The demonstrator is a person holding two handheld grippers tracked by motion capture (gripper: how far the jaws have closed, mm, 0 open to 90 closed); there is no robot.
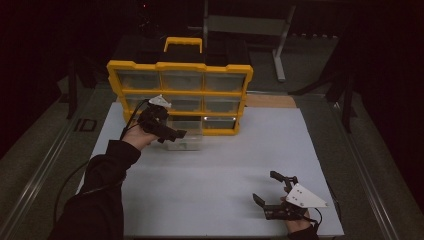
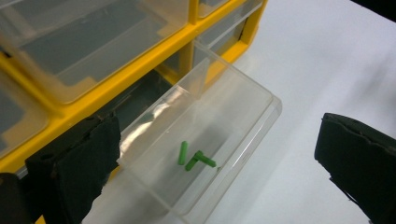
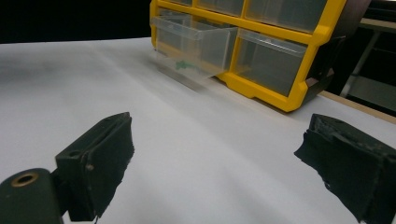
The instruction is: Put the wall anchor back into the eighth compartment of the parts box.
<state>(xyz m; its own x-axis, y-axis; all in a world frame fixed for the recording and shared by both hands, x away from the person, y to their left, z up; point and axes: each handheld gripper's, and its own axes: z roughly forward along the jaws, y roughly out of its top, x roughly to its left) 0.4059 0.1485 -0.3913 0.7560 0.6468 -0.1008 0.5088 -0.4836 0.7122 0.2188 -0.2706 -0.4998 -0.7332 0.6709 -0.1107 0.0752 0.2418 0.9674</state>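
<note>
Left claw (image 1: 176, 135) hovers over the pulled-out clear plastic drawer (image 2: 205, 140) of the yellow-framed parts organiser (image 1: 180, 95) at the far side of the white desk (image 1: 220, 170). Jaws gape wide, holding nothing. Three small green plastic pegs (image 2: 194, 158) lie in the drawer. Right claw (image 1: 270, 192) rests open and empty, well apart. Judged step: pegs deposited; next, push the drawer shut squarely.

Dark room; white tabletop (image 1: 210, 175); grey metal stand (image 1: 280, 45) behind.
</note>
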